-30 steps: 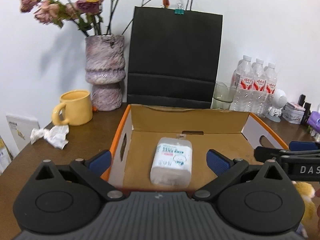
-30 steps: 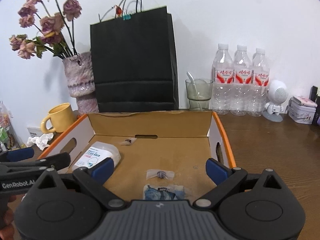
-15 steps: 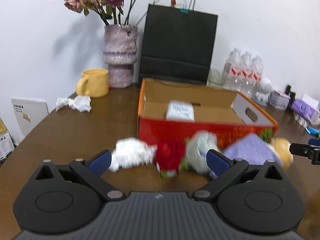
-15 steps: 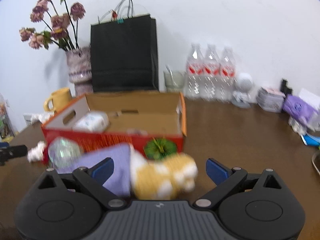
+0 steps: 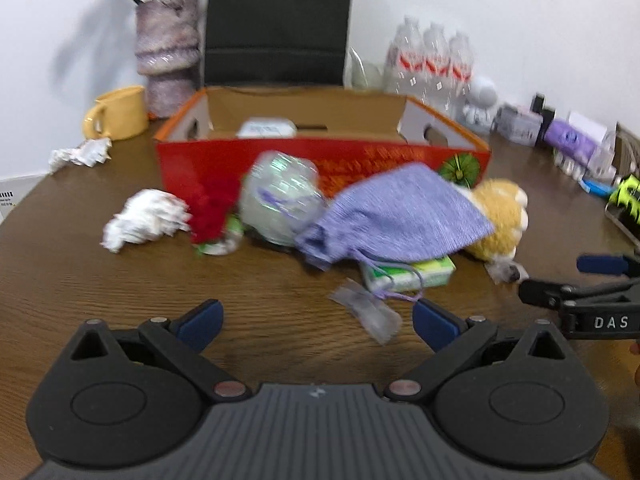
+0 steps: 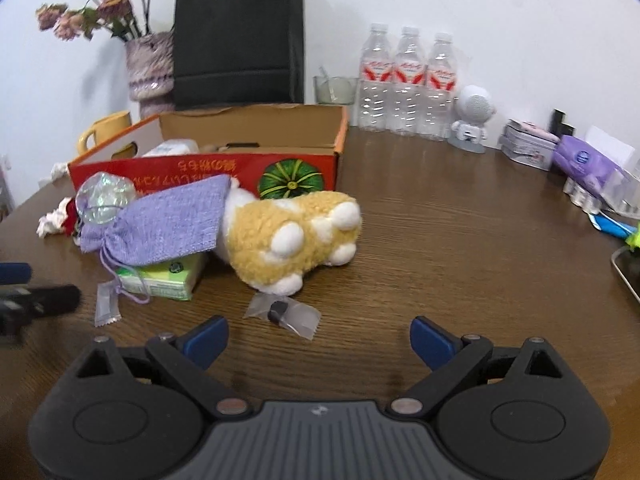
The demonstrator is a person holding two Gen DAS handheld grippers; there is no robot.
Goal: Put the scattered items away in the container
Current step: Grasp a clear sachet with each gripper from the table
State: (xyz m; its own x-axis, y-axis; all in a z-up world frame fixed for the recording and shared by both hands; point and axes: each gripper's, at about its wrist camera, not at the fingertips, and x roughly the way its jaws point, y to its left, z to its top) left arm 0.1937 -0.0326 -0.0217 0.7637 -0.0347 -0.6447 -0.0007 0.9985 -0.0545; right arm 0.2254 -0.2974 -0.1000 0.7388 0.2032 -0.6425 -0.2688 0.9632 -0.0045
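Both my grippers, left (image 5: 316, 318) & right (image 6: 318, 338), hang wide open w/ nothing held, low over the table in front of the box (image 6: 200, 168). Plush toy (image 6: 296, 240) lies just in front of the box, touching the purple pouch (image 6: 160, 220); it looks soft, light, squashy. I'd pinch across its body, not the paws.

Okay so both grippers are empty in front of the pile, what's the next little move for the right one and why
Probably ease the right gripper forward and down onto the small clear packet. Its jaws are open and empty, and that packet lies flat on the table just ahead, nearer than the plush toy and clear of the pile before the box.
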